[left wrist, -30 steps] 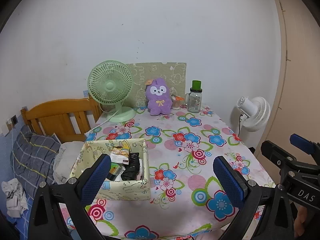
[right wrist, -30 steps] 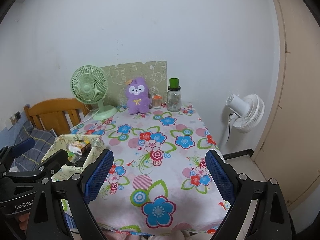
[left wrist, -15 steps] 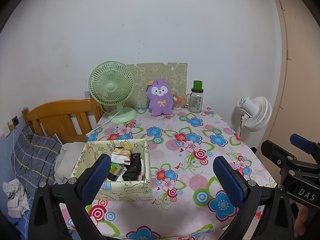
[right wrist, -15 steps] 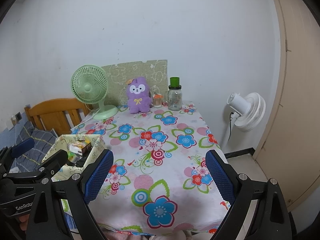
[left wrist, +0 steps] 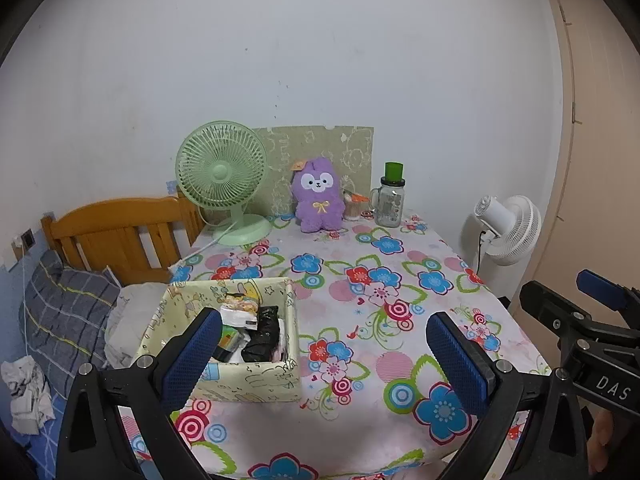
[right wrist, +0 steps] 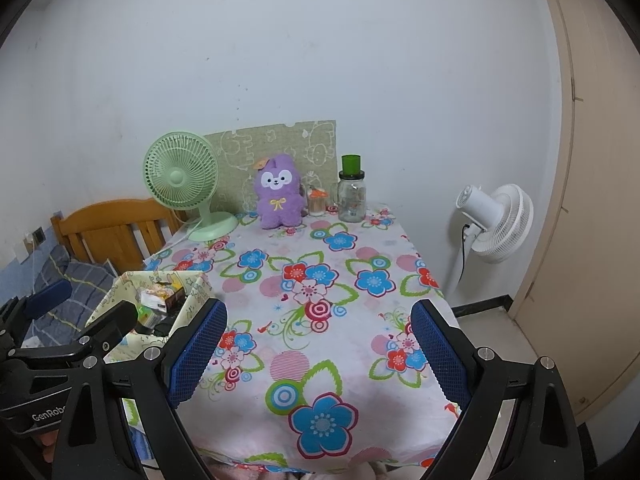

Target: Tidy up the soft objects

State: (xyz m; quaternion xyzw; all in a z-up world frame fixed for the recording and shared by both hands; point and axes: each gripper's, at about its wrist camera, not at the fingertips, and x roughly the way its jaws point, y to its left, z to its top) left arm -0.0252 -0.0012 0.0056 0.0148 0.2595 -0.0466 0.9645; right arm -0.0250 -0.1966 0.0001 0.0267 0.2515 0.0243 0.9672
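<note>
Both tools hang spread and empty over the near edge of the counter (left wrist: 400, 312): left tool (left wrist: 324, 354), right tool (right wrist: 318, 350). The purple plush (left wrist: 318, 200) sits upright at the counter's far edge, between the green fan (left wrist: 222, 178) and the glass jar (left wrist: 390, 202); the patterned box (left wrist: 256, 378) of packets stands near-left.

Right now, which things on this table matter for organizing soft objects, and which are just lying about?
For the job:
plush
box
left gripper, open
right gripper, open

Lying about:
green fan
jar
white fan
</note>
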